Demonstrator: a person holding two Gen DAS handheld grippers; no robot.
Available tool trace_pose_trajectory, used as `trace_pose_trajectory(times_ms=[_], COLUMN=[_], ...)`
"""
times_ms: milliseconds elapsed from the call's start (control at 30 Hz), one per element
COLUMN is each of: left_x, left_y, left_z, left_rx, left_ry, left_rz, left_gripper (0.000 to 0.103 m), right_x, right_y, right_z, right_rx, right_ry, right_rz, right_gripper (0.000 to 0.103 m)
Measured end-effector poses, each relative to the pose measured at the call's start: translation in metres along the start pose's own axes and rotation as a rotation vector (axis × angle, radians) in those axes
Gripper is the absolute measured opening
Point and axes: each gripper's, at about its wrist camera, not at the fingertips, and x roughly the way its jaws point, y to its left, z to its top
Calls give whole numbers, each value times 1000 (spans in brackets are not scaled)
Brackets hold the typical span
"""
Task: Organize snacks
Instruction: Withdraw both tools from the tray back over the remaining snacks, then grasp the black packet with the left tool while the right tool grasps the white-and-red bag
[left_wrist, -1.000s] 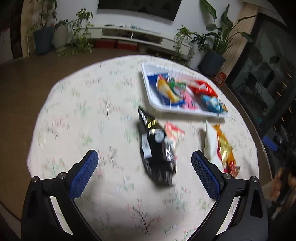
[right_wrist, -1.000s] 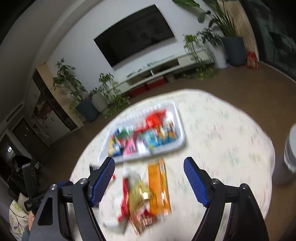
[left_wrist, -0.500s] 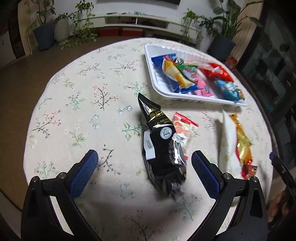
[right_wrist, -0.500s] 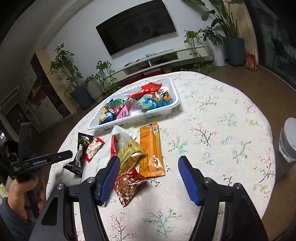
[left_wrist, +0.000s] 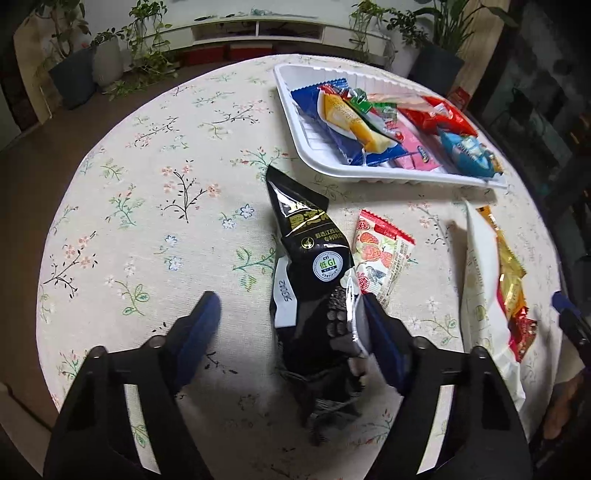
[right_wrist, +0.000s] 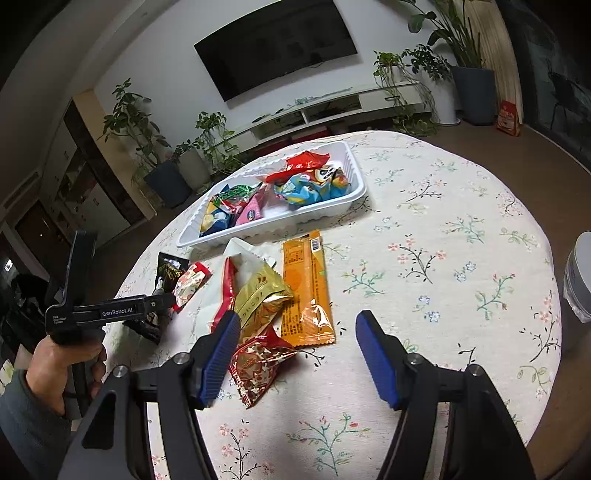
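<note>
Black snack packet (left_wrist: 314, 280) between closing left fingers (left_wrist: 199, 325) — right fingers (right_wrist: 218, 354) spread, tilted down

Both grippers are black plastic frames with ribbed blue pads (right_wrist: 219, 354) and silver screws; the left gripper (right_wrist: 110, 312) reads "GenRobot.AI", gripped by a grey-sleeved hand (right_wrist: 64, 363).

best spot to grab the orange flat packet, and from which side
Take the orange packet across its narrow width near the crimped near end, coming from above. It lies flat and long on the tablecloth, its right edge clear, while the gold packet crowds its left edge.
</note>
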Motion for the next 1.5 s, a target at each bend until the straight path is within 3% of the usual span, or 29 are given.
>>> trace_pose_trajectory(times_ms=[100,267,400,433,533,700,767,867,1067,1500], left_x=[-1,6,8,8,5,0,-2,-6,-11,-17], left_y=[7,-6,-8,-8,-6,2,3,7,15,12], left_z=[0,5,5,4,3,-3,-6,-10,-15,-22], left_rx=[-15,106,130,135,145,131,135,125,86,93], left_ry=[-8,29,-12,-22,-47,-60,-63,-64,-60,-54], left_rz=[-28,53,50,47,30,-9,-10,-27,-81,-122], left_gripper=[66,66,66,64,36,36,35,35,34,34], right_x=[3,4,6,5,-1,1,14,37,73,97], right_y=[1,8,17,19,30,65,84,106,109,127], right_z=[-1,-3,-4,-4,2,21,25,22,14,6], right_rx=[-1,-43,-87,-95,-126,-193,-218,-259,-222,-380], right_ry=[15,11,17,19,17,54,116,203,304,324], right_rz=[3,-19,-28,-35,-51,-55,-38,-47,-87,-213], right_gripper=[69,69,68,68,68,68,68,59,54,50])
